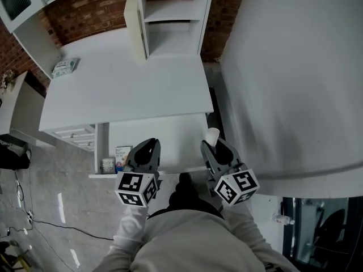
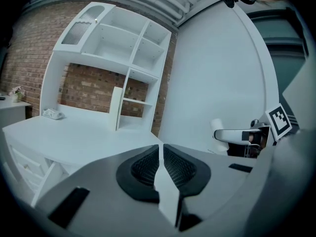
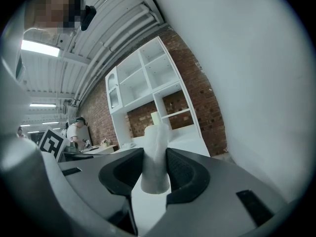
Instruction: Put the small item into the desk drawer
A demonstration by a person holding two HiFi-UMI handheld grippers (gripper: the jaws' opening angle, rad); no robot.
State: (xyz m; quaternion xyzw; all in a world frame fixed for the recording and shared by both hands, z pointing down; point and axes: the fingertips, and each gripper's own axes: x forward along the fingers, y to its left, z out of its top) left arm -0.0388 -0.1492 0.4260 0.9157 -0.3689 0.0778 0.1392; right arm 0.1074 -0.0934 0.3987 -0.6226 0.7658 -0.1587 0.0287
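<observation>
The small item [image 1: 212,136] is a white, tube-like piece, and my right gripper [image 1: 214,144] is shut on it; in the right gripper view it [image 3: 155,154] stands upright, pinched between the dark pads [image 3: 182,172]. The white desk [image 1: 125,89] has its wide drawer [image 1: 170,137] pulled out toward me. Both grippers hover over the drawer's front part. My left gripper [image 1: 148,147] is shut with nothing in it, its pads [image 2: 145,164] meeting. The left gripper view also catches the item [image 2: 220,132] in the right gripper [image 2: 237,135].
A small jar [image 1: 108,165] and a printed box [image 1: 122,154] lie in the drawer's left end. Side drawers [image 1: 74,135] stick out at the left. A wipes pack [image 1: 65,67], a cream board [image 1: 134,27] and a shelf unit [image 1: 173,16] sit on the desk. A white wall [image 1: 283,84] stands at the right.
</observation>
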